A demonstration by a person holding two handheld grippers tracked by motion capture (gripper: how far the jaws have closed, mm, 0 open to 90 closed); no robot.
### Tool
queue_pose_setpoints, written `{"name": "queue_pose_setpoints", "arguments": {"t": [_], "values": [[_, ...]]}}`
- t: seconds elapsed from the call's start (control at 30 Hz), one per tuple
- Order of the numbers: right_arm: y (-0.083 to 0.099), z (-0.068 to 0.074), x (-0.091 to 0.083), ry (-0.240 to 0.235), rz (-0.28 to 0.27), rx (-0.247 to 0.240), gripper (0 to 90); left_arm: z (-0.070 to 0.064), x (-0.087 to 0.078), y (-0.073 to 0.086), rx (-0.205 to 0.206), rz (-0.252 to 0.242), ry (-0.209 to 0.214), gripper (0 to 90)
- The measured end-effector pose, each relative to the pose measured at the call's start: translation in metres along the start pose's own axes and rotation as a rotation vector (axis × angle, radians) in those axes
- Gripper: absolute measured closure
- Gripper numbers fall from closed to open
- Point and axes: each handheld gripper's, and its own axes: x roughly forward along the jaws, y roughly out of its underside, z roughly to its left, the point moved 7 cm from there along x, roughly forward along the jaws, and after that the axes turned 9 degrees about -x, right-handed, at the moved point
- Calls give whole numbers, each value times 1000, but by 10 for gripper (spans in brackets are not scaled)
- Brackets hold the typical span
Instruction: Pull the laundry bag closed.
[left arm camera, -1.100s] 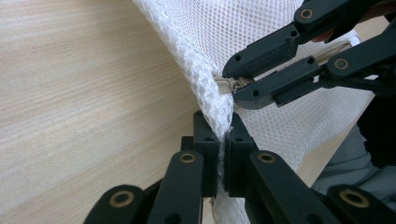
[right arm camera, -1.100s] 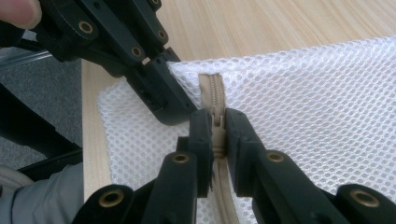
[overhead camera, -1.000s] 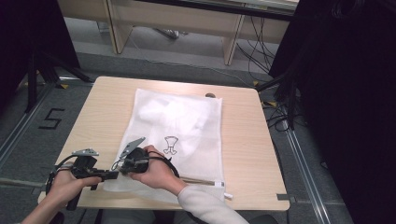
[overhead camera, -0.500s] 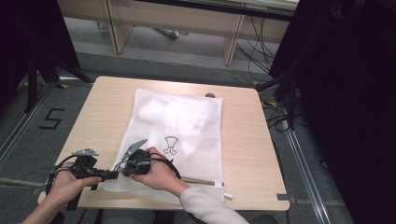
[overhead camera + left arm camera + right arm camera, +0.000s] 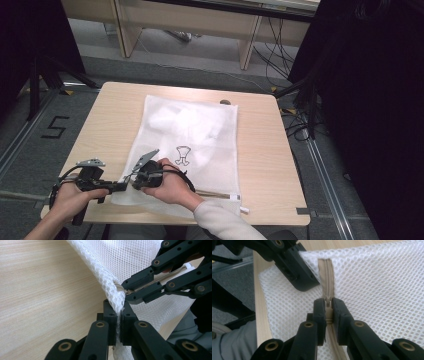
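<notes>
A white mesh laundry bag (image 5: pixel 192 142) of honeycomb weave lies flat at frame centre on the wood-grain worktop (image 5: pixel 110 120), bearing a small dark outline print. The floor marking (image 5: pixel 55 127) at left reads "5". The left gripper (image 5: pixel 119 315) jaws clamp the bag's corner; the right gripper (image 5: pixel 329 305) jaws clamp the beige zipper (image 5: pixel 326 272).

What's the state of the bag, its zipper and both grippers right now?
mesh laundry bag: flat on the table, white clothing inside, near-left corner lifted.
zipper: teeth closed where visible.
left gripper: shut on the bag's corner mesh.
right gripper: shut on the zipper, apparently at the slider.
</notes>
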Motion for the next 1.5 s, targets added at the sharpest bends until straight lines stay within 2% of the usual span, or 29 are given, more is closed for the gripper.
{"name": "queue_pose_setpoints", "arguments": {"t": [0.1, 0.23, 0.37, 0.4, 0.57, 0.63, 0.73, 0.77, 0.87, 0.97, 1.3, 1.4, 1.5], "values": [[0, 1, 0, -4, -8, 13, 825, -1, 0, -1, -4, -3, 7, 856], [4, 0, 0, -1, 13, 12, 824, -1, -1, -2, 0, -12, 11, 856], [7, -1, 1, -8, 20, -9, 824, 0, -2, -2, -2, -14, 9, 855], [8, -1, 0, -6, 16, 6, 825, -1, -2, -2, -1, -14, 10, 855], [13, 0, -3, 5, 47, 14, 824, 1, -5, -4, 0, -37, -3, 856], [15, -2, -4, 5, 37, 4, 825, 1, -4, -3, 0, -27, -6, 856], [17, -1, -4, 1, 37, 18, 824, 0, -3, -3, 20, -22, -21, 856], [17, -3, -3, 7, 24, 3, 825, 0, -3, -3, 20, -24, -23, 856], [19, -2, -5, 3, 30, 23, 825, 1, -3, -3, 22, -25, -25, 856], [20, -3, -8, 8, 37, 14, 825, 0, -2, -3, 17, -28, -23, 856], [29, -3, -11, 10, 38, 46, 824, 1, 0, -1, 23, -17, -32, 855], [28, -5, -11, 17, 25, 18, 825, 2, 0, -1, 31, -20, -45, 856], [28, -5, -12, 15, 20, 19, 824, 2, 0, -2, 46, -19, -60, 856]]}}
